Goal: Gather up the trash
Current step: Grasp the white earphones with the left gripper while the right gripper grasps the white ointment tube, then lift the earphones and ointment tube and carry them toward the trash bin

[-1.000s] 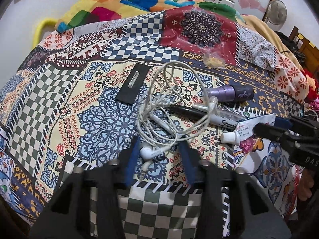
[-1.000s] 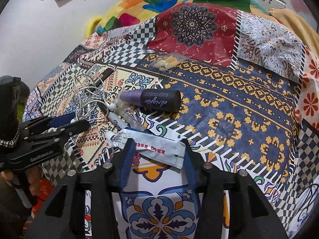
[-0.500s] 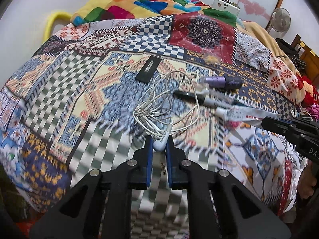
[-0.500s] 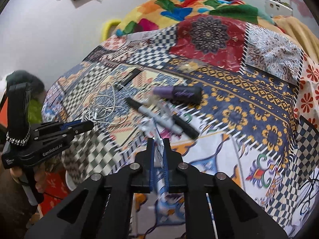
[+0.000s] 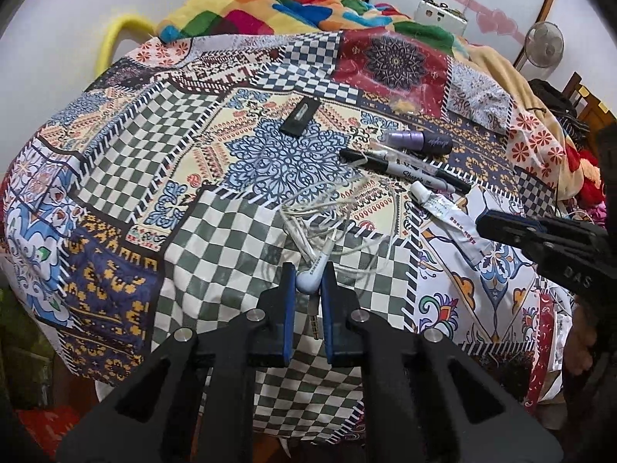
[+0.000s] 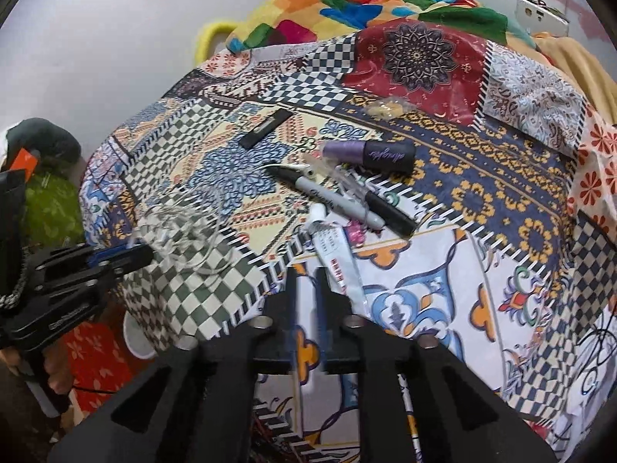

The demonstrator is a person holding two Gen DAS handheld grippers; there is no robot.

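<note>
Left wrist view: left tool (image 5: 308,283) clamped on a white earbud (image 5: 309,278) at the near centre, blue pads pressed to both its sides, a plug hanging between the fingers below it. The earphone cord (image 5: 339,216) trails away from the bud in loose loops over the checkered patch of the bedspread (image 5: 127,162). Beyond the loops, right of centre, lie a marker (image 5: 401,169), a purple bottle (image 5: 418,141) and a white tube (image 5: 443,208); a black strip (image 5: 300,116) sits farther off toward the left. The right tool (image 5: 501,227) enters from the right edge, its tip near the tube's flat end. Right wrist view: right tool (image 6: 307,281) blurred, its jaws have just been opening, a narrow gap between them with only bedspread showing through; the tube (image 6: 337,258) lies just right of the fingertips, whether touching I cannot tell. Marker (image 6: 335,202) and bottle (image 6: 368,154) beyond it, a clear wrapper (image 6: 387,108) farther still. Left tool (image 6: 127,256) at the left edge, with the cord (image 6: 185,231) bunched at its tip.
</note>
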